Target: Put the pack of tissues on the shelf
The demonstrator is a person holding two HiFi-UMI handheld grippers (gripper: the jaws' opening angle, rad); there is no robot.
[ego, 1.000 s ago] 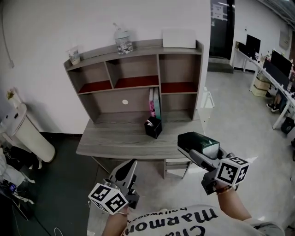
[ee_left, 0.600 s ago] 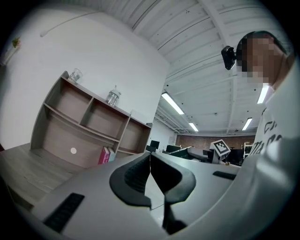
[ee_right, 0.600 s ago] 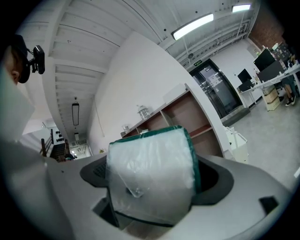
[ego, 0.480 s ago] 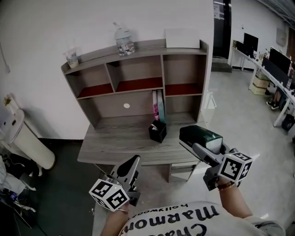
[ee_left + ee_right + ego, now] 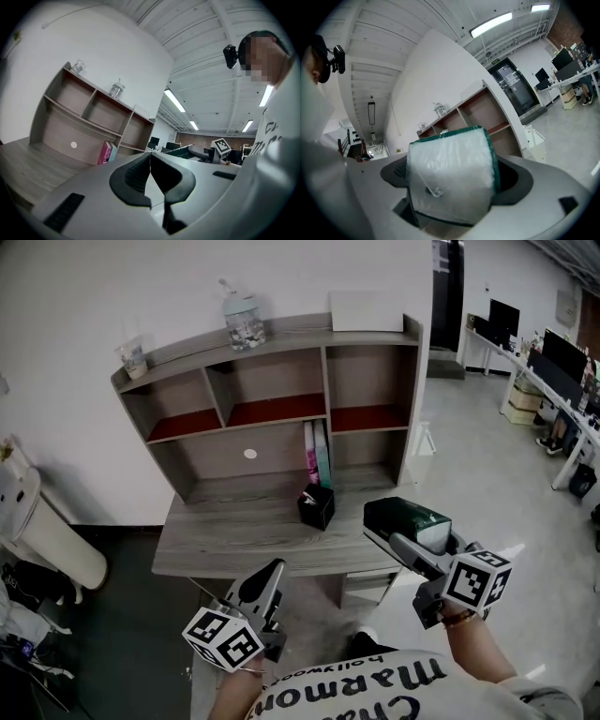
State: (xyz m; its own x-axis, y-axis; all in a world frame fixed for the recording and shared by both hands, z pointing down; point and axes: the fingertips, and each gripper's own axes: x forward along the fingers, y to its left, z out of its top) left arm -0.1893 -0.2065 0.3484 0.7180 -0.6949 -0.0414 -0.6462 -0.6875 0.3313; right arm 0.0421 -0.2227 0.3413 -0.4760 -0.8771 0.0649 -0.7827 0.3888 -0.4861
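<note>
My right gripper is shut on a green-and-white pack of tissues, held in the air off the desk's front right corner. The right gripper view shows the pack filling the space between the jaws. The grey wooden shelf unit stands on the desk ahead, with three upper compartments lined in red and a wider lower bay. My left gripper hangs low in front of the desk, jaws closed together and empty, as the left gripper view shows.
A black box sits on the desk by upright books. A jar, a cup and a white box stand on the shelf top. A white bin is at left, office desks far right.
The view has shifted slightly, the shelf sitting a bit further left and nearer. Both grippers hold nearly the same pose, the pack still gripped.
</note>
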